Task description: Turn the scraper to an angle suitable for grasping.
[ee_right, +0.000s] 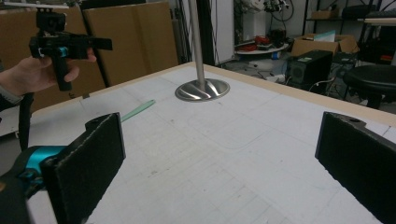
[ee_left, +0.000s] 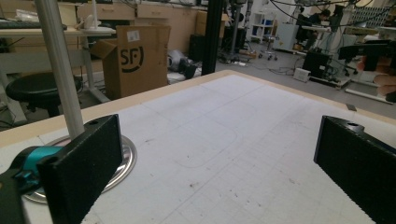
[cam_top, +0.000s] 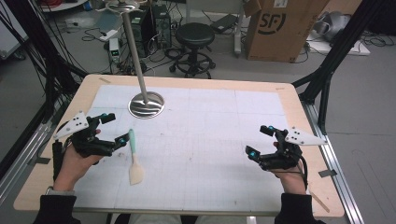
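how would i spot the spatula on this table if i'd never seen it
Start at the metal stand with its round shiny base, on the white mat at the far left. Come toward the person from that base: the spatula lies flat on the mat, just beside the left gripper. It is the only loose item there, with a teal handle and a cream blade.

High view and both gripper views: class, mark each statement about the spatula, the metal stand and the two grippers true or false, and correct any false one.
1. The spatula lies flat on the table mat. True.
2. The left gripper is shut on the spatula. False: its jaws stand open with nothing between them, beside the handle.
3. The metal stand is on the far left part of the mat. True.
4. The right gripper holds the stand's pole. False: it is open, far from the stand.
5. The spatula has a teal handle and a pale blade. True.
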{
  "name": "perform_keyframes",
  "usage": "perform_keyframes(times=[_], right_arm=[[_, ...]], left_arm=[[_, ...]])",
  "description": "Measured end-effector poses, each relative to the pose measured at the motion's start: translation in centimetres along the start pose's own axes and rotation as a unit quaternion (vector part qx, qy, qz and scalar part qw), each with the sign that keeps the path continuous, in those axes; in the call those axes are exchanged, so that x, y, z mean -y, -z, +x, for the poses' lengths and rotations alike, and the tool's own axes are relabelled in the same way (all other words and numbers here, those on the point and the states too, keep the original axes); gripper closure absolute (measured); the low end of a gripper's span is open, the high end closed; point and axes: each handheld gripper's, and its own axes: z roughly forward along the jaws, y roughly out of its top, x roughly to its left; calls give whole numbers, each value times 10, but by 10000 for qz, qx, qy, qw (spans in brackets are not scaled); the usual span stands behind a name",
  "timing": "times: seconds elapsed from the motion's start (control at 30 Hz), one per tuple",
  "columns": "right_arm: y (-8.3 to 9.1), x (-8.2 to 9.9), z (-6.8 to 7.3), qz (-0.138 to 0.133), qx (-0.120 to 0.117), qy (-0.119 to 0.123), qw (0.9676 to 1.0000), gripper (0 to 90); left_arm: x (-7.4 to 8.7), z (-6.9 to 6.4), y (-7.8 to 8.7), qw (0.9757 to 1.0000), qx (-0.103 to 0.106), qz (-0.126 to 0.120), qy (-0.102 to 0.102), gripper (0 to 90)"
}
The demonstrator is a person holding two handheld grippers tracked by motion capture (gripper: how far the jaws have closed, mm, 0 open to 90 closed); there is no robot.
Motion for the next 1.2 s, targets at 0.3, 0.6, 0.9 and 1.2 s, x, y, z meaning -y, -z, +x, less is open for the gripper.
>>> perform_keyframes(times=[0.3,0.6,0.9,1.2], right_arm=[[0,4,-4,3,5,-66,10000,3],[1,5,-4,31,21,-91,10000,3],[2,6,-6,37,36,-115,9999,2],[1,7,-6,36,0,-141,9999,3]], left_arm=[[2,-5,-2,9997,209,-2,-150,19],[5,-11,-11,9993,138,196,-286,203],[11,-10,-7,9963,-30,675,-525,808],[35,-1,-18,9864,-248,1564,-438,898]])
